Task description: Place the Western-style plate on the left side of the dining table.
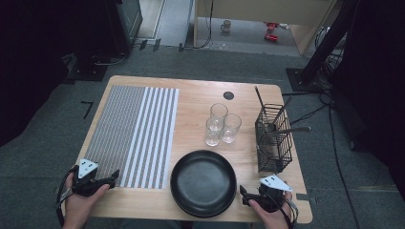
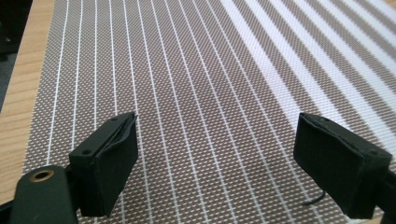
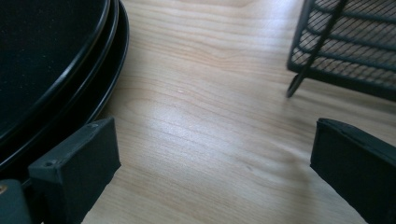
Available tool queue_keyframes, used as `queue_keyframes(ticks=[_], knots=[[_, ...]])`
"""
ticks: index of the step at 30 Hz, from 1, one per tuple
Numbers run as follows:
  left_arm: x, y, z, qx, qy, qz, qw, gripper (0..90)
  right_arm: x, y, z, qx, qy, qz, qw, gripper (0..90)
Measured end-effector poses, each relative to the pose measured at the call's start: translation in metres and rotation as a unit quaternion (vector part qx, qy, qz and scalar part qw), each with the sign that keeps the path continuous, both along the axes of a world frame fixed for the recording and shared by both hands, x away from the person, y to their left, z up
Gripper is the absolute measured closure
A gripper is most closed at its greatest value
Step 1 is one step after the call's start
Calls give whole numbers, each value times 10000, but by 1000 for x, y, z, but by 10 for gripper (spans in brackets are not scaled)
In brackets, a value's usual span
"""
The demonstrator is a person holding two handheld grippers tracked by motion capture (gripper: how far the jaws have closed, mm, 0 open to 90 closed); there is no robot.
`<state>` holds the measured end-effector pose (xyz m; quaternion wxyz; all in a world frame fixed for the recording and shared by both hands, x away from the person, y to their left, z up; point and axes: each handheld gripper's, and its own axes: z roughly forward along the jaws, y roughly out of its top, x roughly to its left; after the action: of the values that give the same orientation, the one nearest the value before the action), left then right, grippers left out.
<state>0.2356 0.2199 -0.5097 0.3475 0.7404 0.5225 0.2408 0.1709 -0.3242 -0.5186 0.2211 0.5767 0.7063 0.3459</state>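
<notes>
On the wooden table [image 1: 200, 100], nothing is being held at present, and the risks are sitting in how the items are lying relative to the two grippers.

The striped placemat [image 1: 131, 133] is covering the left part of the table. The left gripper [image 1: 111, 177] is hovering over its near edge with its jaws standing wide and nothing between them; in the left gripper view the woven mat [image 2: 196, 84] is running between the two pads [image 2: 109, 163]. A low approach is likely to snag the weave and drag or crease the mat.

The stack of black plates [image 1: 203, 182] is sitting at the near edge of the table, just right of the mat. The right gripper [image 1: 243, 196] is resting beside its right rim, jaws spread wide and empty; in the right gripper view the plate rims [image 3: 100, 70] are lying almost against the left pad [image 3: 74, 172]. A careless closing or sideways push is liable to slide the stack toward the table edge, or to lift one plate and let the lower one drop.

The wire cutlery basket [image 1: 273, 138] is standing just beyond the right gripper, holding utensils; a swinging hand or trailing cable is likely to tip it.

The three glasses [image 1: 222, 125] are clustered behind the plates, touching or nearly so. A reach over the plates is risking a knock that topples them together.
</notes>
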Motion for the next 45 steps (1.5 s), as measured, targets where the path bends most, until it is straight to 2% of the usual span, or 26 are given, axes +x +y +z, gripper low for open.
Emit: queue_keyframes(ticks=[3, 7, 11, 14, 20, 32, 45], knots=[[-2, -2, 4, 11, -47, 1, 10000, 144, -3, -1, 5, 18, -53, -7, 10000, 11], [-5, -6, 8, 3, -92, -17, 10000, 144, -5, 0, 15, 191, -139, 86, 9997, 11], [-9, -11, 11, -22, -97, -103, 9999, 143, -6, 5, 26, 146, -268, 154, 9994, 11], [-13, -17, 15, -172, -98, -177, 9996, 144, -8, 11, 36, 129, -344, 215, 9991, 11], [-16, -23, 21, -214, -129, -233, 9994, 144, -9, 16, 48, 161, -518, 253, 9982, 11], [-18, -41, 27, -273, -173, -414, 9986, 144, -7, 24, 61, 167, -655, 300, 9973, 11], [-19, -59, 32, -365, -217, -640, 9970, 144, -3, 35, 64, 198, -680, 384, 9967, 11]])
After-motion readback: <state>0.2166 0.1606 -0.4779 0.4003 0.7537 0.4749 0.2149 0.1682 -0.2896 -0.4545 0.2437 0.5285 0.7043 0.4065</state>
